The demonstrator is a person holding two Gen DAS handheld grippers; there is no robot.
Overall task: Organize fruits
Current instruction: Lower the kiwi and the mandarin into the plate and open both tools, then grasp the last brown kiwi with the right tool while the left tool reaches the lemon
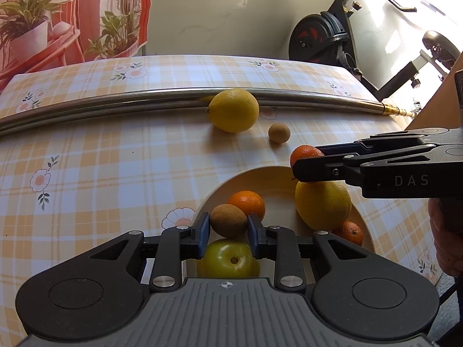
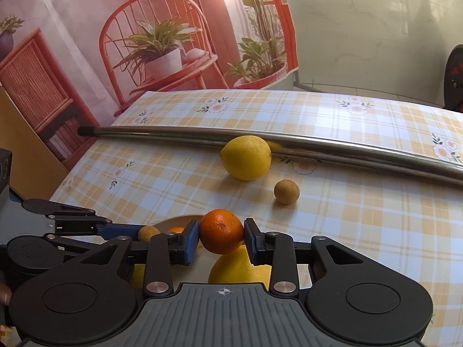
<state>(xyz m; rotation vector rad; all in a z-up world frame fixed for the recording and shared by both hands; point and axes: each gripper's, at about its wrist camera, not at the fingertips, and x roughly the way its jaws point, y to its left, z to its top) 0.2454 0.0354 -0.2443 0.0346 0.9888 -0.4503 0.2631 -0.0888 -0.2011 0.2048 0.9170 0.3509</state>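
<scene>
My left gripper (image 1: 228, 231) is shut on a brown kiwi (image 1: 228, 219), held low over the cream bowl (image 1: 277, 177). In the bowl lie a greenish apple (image 1: 231, 257), a mandarin (image 1: 248, 204), a big yellow citrus (image 1: 322, 205) and a small mandarin (image 1: 348, 231). My right gripper (image 2: 221, 238) is shut on another mandarin (image 2: 221, 231), hanging above the bowl's far rim and the yellow citrus (image 2: 237, 270). On the cloth beyond the bowl rest a lemon (image 2: 246, 157) and a small round brown fruit (image 2: 286, 191).
A long steel rod (image 1: 115, 102) lies across the table right behind the lemon. The checked, flowered tablecloth (image 1: 86, 159) covers the table. An exercise bike (image 1: 321, 40) stands past the far right edge, and a printed backdrop (image 2: 144, 43) hangs behind the table.
</scene>
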